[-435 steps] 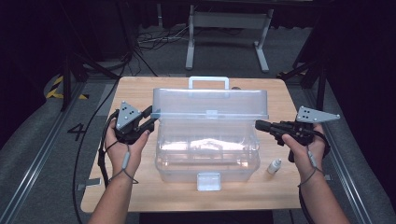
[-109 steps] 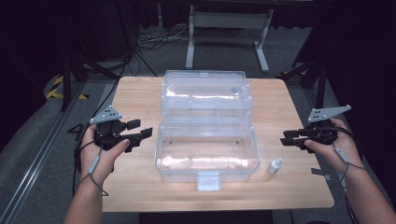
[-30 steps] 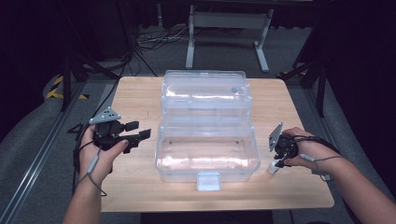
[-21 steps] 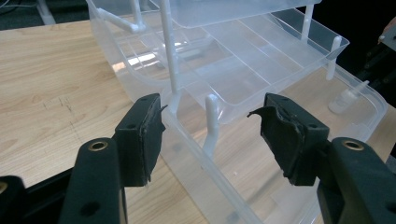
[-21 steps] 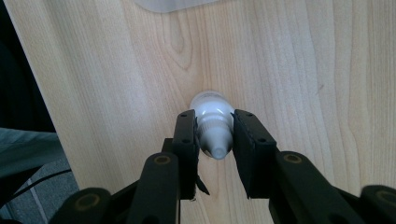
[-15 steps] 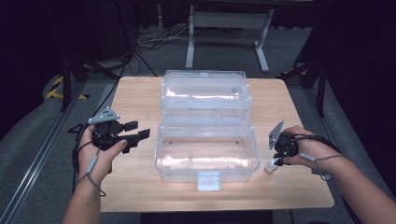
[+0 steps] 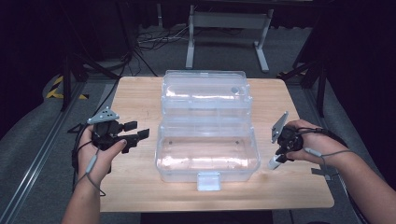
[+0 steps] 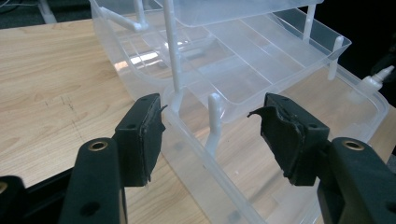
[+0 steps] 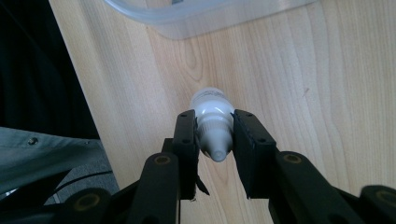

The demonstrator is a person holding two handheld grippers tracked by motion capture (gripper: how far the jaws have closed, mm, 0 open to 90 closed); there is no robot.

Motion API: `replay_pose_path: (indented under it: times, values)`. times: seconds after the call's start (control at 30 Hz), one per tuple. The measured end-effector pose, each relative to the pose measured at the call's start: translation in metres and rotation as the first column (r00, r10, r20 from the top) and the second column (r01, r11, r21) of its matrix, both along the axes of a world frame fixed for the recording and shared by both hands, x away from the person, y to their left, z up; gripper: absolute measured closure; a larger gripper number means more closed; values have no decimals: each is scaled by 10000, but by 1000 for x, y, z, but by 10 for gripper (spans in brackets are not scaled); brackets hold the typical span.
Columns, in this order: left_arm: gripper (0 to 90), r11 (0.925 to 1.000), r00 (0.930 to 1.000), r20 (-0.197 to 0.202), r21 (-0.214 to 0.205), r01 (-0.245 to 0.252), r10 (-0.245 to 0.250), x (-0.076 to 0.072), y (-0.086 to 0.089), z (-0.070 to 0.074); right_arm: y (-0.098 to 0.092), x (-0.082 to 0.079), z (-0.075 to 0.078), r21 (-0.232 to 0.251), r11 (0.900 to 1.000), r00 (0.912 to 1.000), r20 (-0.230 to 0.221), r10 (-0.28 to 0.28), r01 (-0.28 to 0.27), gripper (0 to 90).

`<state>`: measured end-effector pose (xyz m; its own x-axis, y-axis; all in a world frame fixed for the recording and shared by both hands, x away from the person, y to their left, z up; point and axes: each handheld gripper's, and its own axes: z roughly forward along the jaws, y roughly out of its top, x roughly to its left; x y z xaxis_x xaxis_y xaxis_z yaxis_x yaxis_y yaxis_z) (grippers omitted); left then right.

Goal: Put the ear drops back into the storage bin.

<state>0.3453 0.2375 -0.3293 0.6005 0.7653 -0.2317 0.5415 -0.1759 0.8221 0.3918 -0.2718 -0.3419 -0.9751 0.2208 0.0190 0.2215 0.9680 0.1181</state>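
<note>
Small white plastic dropper bottle [image 9: 212,122] clamped between the two black pads of the right gripper [image 9: 214,148], low in the middle of the right gripper view; cap tip pointing back toward the camera, rounded body reaching out past the pads over the pale wooden table [image 9: 289,70]; jaws narrowed to the bottle's width, having just been closing on it, pads pressing both sides; whether the bottle's far end touches the wood: cannot tell. In the high view, right gripper [image 7: 280,156] at the right of the frame, pointed downward, with the bottle [image 7: 274,162] a whitish stub at its lower end, just beside the right wall of the large clear plastic hinged storage box [image 7: 208,140]. Left gripper [image 7: 135,130] at the left of the high view, level, aimed at the box's left wall, jaws spread wide with nothing held.

Left gripper view: wide-set pads [image 8: 144,135] of the left gripper [image 8: 210,133] framing the box's near corner [image 8: 187,121], a clear inner tray [image 8: 261,60] raised on thin struts, and the bottle's white tip [image 8: 378,77] at the far right edge beyond the box; tray and struts hard to make out from above. High view alone: open lid laid back toward the top of the frame, front latch at the bottom centre.
</note>
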Motion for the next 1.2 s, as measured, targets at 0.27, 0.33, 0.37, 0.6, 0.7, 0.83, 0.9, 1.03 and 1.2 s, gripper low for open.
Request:
replay_pose_path:
  times: [0.27,0.33,0.37,0.6,0.7,0.83,0.9,1.03,1.2]
  values:
    - [393,9999,9999,-49,-38,-97,97,0,2,-1,7,-2,20,35,9999,9998,174,101,-102,716]
    - [393,10000,9999,-76,-21,-95,95,0,2,-1,9,-2,27,36,9999,9997,238,99,-100,716]
    - [393,9999,9999,-83,-20,-101,101,1,2,-1,10,-3,29,45,9999,9997,234,98,-99,716]
    - [393,10000,9999,-115,-6,-54,54,2,2,-2,19,-5,50,223,9995,9988,441,208,-218,716]
    - [393,10000,9999,-100,-23,-59,59,2,2,-2,23,-5,57,253,9991,9977,593,333,-349,716]
    - [393,10000,9999,-130,-42,-61,60,2,2,-3,30,-7,66,273,9985,9966,688,449,-469,716]
    - [393,10000,9999,-132,-39,-56,55,2,2,-3,32,-8,70,301,9985,9968,675,429,-450,716]
    - [393,10000,9999,-157,-22,-51,51,3,2,-3,39,-10,76,387,9979,9960,747,494,-524,716]
    - [392,10000,9999,-148,2,-21,21,3,2,-3,49,-10,82,480,9960,9937,862,711,-754,716]
